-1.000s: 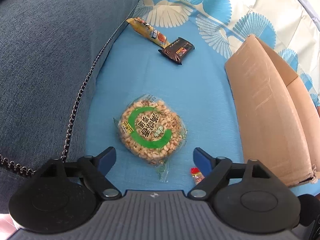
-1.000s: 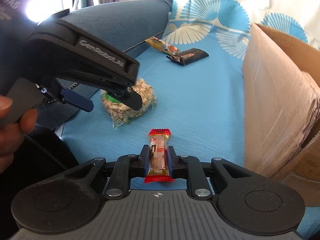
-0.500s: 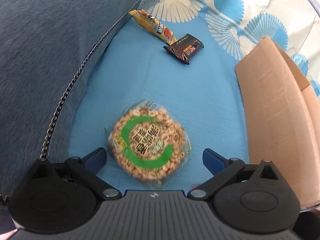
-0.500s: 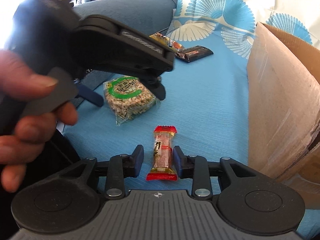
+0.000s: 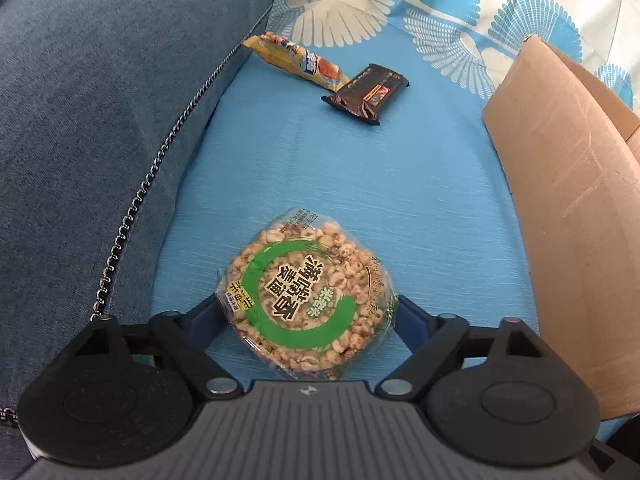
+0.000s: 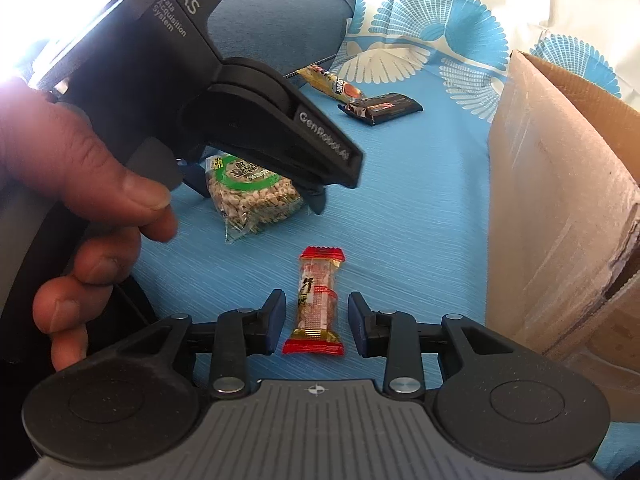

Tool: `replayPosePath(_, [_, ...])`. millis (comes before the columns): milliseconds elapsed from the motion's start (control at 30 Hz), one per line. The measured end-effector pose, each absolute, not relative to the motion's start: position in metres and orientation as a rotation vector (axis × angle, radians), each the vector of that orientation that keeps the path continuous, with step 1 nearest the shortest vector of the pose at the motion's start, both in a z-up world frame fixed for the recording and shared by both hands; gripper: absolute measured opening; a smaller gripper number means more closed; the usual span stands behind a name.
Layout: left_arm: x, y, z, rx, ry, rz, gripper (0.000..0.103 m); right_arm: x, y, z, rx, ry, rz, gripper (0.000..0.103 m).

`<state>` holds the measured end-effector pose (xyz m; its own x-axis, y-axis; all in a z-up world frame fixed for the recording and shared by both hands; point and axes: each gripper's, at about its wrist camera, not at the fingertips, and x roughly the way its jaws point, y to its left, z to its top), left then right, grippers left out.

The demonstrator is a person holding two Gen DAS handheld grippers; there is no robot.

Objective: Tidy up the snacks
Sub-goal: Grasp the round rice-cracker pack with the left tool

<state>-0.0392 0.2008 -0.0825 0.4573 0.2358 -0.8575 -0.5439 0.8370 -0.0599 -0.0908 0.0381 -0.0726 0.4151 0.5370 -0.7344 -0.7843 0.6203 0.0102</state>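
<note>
A round puffed-rice cake in a clear wrapper with a green ring [image 5: 306, 296] lies on the blue cloth; it also shows in the right wrist view [image 6: 250, 188]. My left gripper [image 5: 306, 312] has closed its blue fingers against both sides of it. A small red-ended candy bar [image 6: 318, 300] lies on the cloth between the fingers of my right gripper [image 6: 316, 320], which is open and not touching it. A yellow snack bar [image 5: 298, 62] and a dark brown bar [image 5: 366, 92] lie farther back.
A cardboard box [image 5: 568, 208] stands along the right side, its flap up. A dark blue cushion [image 5: 100, 100] with a metal chain [image 5: 132, 216] borders the left. The person's hand [image 6: 80, 184] holds the left gripper.
My left gripper moved forward over the rice cake and closed on it. My right gripper opened and let go of the red candy bar, which now lies on the cloth.
</note>
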Motion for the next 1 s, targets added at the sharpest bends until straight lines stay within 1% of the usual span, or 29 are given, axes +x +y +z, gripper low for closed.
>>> replayPosePath(67, [-0.041, 0.2, -0.081, -0.345, 0.979, 0.483, 0.087, -0.092, 0.037, -0.072, -0.368, 0.763, 0.852, 0.03])
replayPosePath(100, [-0.042, 0.2, -0.081, -0.344, 0.974, 0.478, 0.087, -0.093, 0.036, -0.072, -0.369, 0.761, 0.855, 0.022])
replayPosePath(167, [-0.043, 0.199, -0.079, -0.34, 0.958, 0.473, 0.086, -0.094, 0.035, -0.07, -0.366, 0.75, 0.854, 0.019])
replayPosePath(500, [-0.059, 0.197, -0.063, -0.368, 0.861, 0.433, 0.086, -0.097, 0.029, -0.061, -0.352, 0.703, 0.85, 0.018])
replayPosePath(733, [-0.069, 0.196, -0.056, -0.388, 0.83, 0.412, 0.086, -0.101, 0.028, -0.06, -0.368, 0.69, 0.844, 0.018])
replayPosePath(767, [-0.07, 0.196, -0.056, -0.391, 0.828, 0.409, 0.086, -0.102, 0.028, -0.06, -0.371, 0.69, 0.844, 0.017])
replayPosePath(833, [-0.071, 0.197, -0.055, -0.395, 0.825, 0.406, 0.086, -0.104, 0.028, -0.06, -0.377, 0.689, 0.844, 0.012])
replayPosePath(1000, [-0.073, 0.197, -0.054, -0.401, 0.82, 0.402, 0.086, -0.105, 0.03, -0.063, -0.396, 0.7, 0.848, 0.011])
